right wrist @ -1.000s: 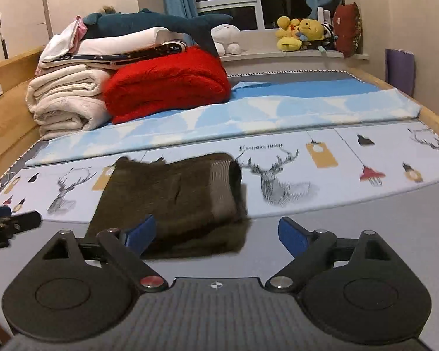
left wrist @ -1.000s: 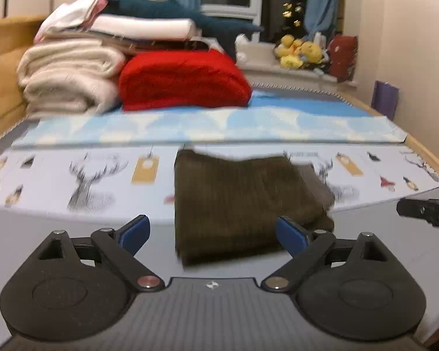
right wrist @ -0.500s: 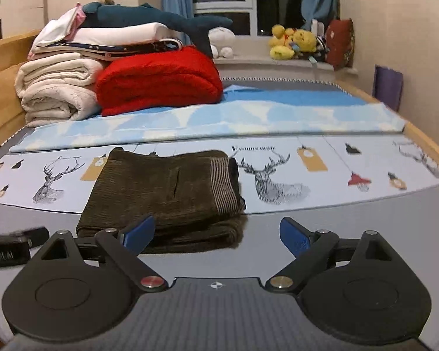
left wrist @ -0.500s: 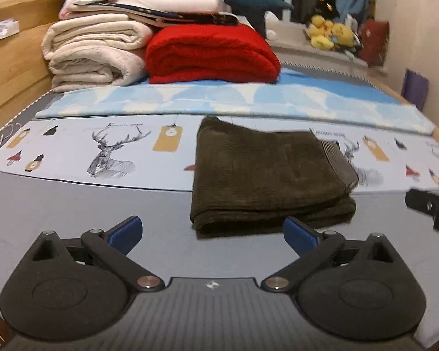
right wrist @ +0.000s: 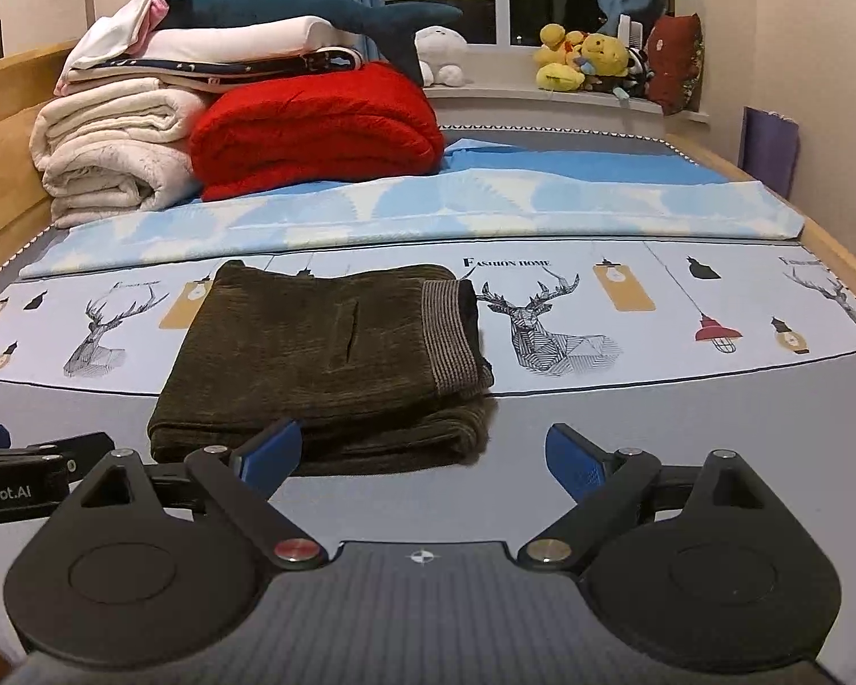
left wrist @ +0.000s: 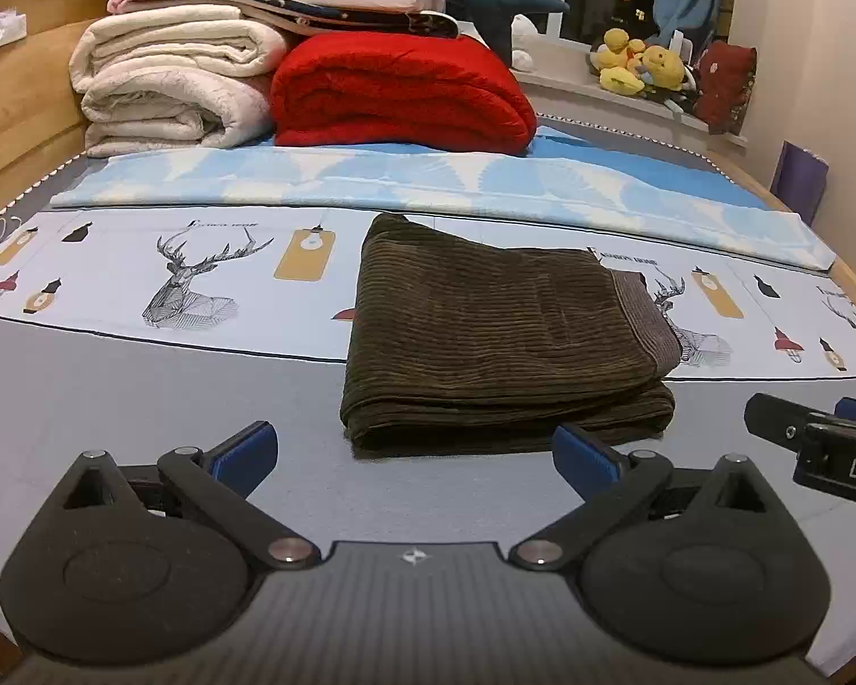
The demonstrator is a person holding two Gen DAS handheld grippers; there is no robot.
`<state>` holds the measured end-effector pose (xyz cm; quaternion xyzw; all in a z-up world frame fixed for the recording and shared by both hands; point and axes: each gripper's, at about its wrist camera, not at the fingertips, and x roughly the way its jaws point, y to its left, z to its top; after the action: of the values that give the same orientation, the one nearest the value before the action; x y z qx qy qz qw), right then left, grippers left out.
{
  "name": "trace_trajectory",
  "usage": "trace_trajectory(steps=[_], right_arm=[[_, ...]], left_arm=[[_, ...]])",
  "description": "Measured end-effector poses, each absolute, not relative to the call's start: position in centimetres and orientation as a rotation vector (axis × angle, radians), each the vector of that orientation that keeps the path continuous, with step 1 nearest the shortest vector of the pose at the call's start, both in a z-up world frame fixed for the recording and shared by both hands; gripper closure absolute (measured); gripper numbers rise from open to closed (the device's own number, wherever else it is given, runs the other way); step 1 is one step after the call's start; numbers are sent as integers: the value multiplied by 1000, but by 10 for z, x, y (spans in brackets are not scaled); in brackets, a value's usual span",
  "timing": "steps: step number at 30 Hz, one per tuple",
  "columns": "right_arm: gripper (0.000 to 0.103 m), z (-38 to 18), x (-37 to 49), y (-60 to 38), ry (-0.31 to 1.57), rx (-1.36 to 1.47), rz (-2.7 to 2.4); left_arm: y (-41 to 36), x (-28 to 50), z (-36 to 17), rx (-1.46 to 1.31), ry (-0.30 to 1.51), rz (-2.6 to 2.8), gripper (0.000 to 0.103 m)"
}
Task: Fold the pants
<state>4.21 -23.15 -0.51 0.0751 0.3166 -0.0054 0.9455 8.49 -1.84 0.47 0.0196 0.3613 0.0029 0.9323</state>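
Both grippers, left [left wrist: 411, 451] and right [right wrist: 422, 451], wide and empty; folded pants [left wrist: 502, 337] just ahead, lengthwise across, nearer left.

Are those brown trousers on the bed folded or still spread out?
Folded. The brown trousers lie as a compact stack of layers on the bed, ribbed waistband on top, neither gripper touching them.

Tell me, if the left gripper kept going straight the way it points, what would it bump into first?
Probably the folded brown pants. The left gripper is open and aimed at their near edge, with only bare bed cover between. Depth is hard to judge.
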Motion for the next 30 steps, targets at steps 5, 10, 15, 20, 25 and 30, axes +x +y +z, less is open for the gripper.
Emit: trace_trajectory(steps=[5, 10, 15, 20, 25, 30], right_arm=[[10, -4, 42, -232, 644, 151, -5], [10, -4, 41, -231, 643, 148, -1], [10, -4, 39, -230, 639, 136, 11], [10, -4, 38, -230, 639, 130, 14], [10, -4, 38, -230, 638, 130, 15], [10, -4, 39, -230, 639, 130, 15]], left_arm=[[-19, 84, 5, 46, 736, 7, 0], [-19, 83, 5, 49, 733, 5, 0], [-18, 81, 6, 58, 728, -2, 0], [-16, 81, 6, 57, 730, -4, 0], [-17, 81, 6, 61, 729, -7, 0], [-17, 81, 6, 62, 730, -8, 0]])
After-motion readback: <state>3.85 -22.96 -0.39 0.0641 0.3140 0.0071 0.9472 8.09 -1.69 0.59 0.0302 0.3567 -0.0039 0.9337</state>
